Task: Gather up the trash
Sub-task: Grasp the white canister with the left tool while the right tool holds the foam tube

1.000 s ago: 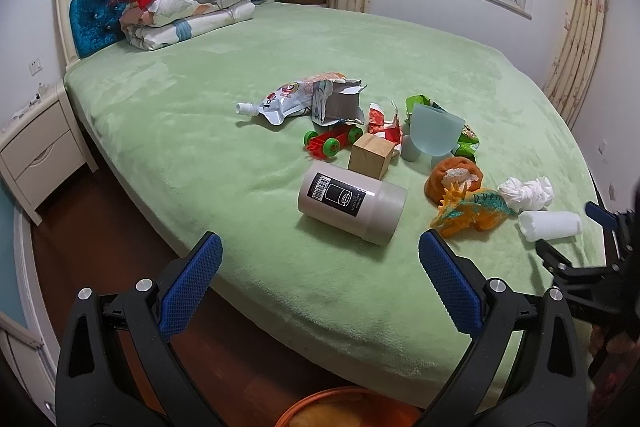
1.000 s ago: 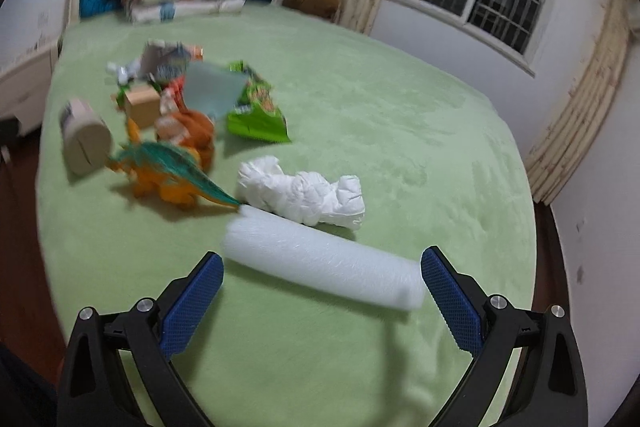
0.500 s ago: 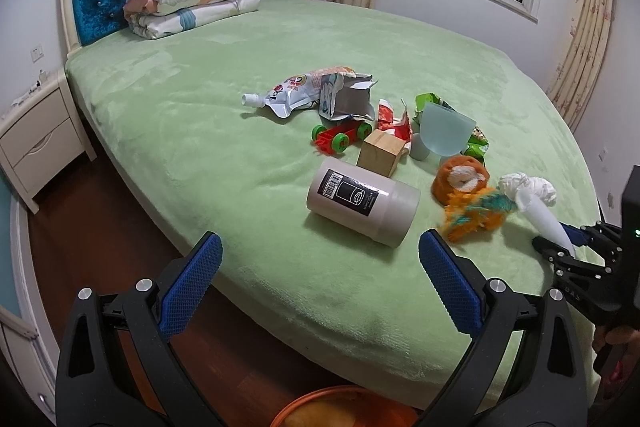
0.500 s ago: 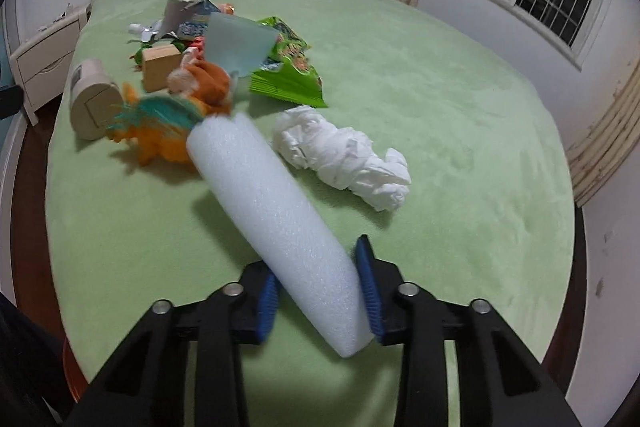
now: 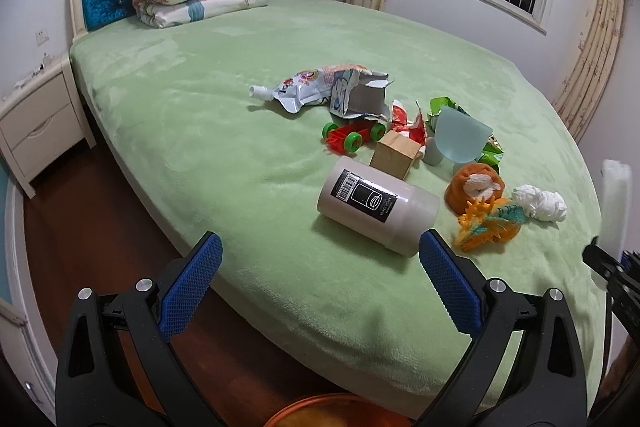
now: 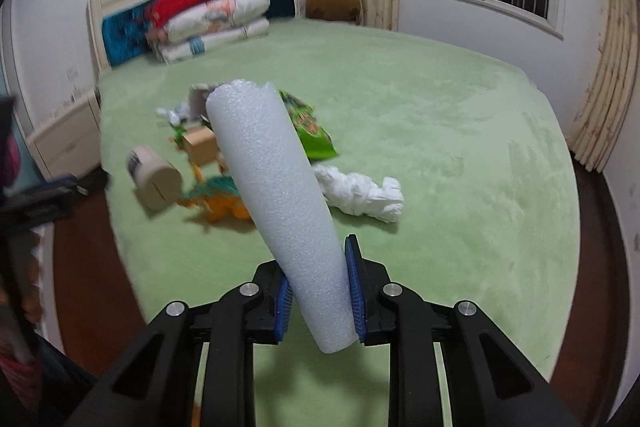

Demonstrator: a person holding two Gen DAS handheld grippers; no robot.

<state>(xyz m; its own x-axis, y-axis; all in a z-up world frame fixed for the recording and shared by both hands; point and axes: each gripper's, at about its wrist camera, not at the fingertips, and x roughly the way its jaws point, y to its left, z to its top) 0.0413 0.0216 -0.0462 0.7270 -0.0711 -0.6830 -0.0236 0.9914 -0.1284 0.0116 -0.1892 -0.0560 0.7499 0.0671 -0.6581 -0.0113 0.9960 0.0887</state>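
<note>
The right gripper (image 6: 318, 301) had its blue pads pinched onto the near end of a white foam roll (image 6: 276, 187), and the roll stood up and away from the bed (image 6: 460, 155), tilted toward the headboard. Gripping near one end looked deliberate: it left the long part free to swing over to wherever the trash was going. The left gripper (image 5: 320, 285) hung wide apart and empty above the near edge of the bed, probably lined up for the next pick.

On the bed lay the rest of the pile: a crumpled white tissue (image 5: 540, 202), a green snack bag (image 6: 310, 129), a torn carton (image 5: 360, 97) and a squeezed pouch (image 5: 304, 89), mixed with toys such as a dinosaur (image 5: 486, 221) and a red toy car (image 5: 352, 137), plus a white canister (image 5: 376, 205) on its side.

The left view alone caught an orange rim (image 5: 340, 411) at the bottom edge, possibly the bin, though too little showed to be sure. It saw the roll only as a white strip at the far right. The right view alone showed the clamp on the roll.
</note>
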